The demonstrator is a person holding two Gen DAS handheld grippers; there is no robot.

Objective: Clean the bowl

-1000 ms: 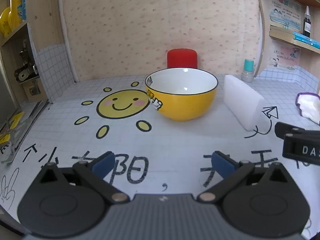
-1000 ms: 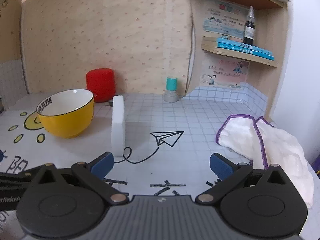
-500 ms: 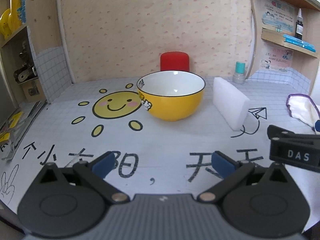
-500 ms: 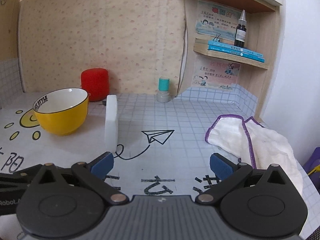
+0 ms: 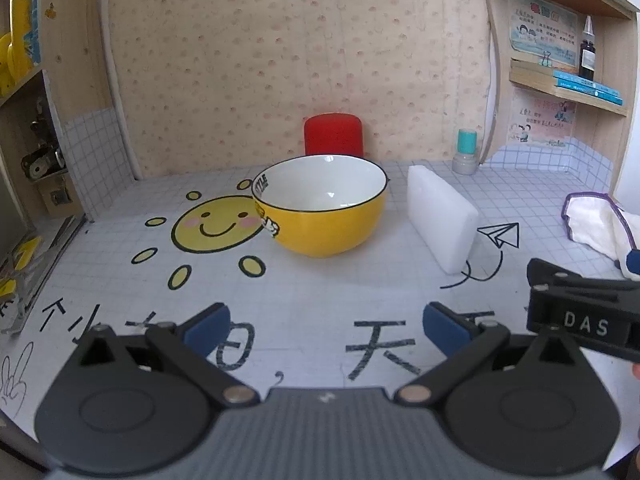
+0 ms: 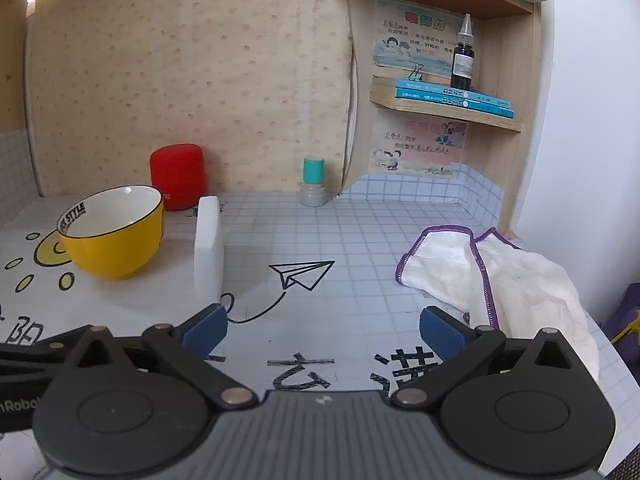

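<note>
Both views have pulled back; bowl (image 5: 322,208) now sits farther ahead of left hand-held gripper (image 5: 324,326), jaws apart, empty. Right hand-held gripper (image 6: 323,328) likewise apart, empty. Cleaning not begun: sponge (image 6: 208,242) and cloth (image 6: 496,276) lie untouched on surface (image 6: 320,240). Bowl upright, mouth up, round, no long axis.

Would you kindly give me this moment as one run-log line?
left gripper: open, empty | right gripper: open, empty | bowl: upright, untouched | sponge: beside bowl | cloth: on table
</note>
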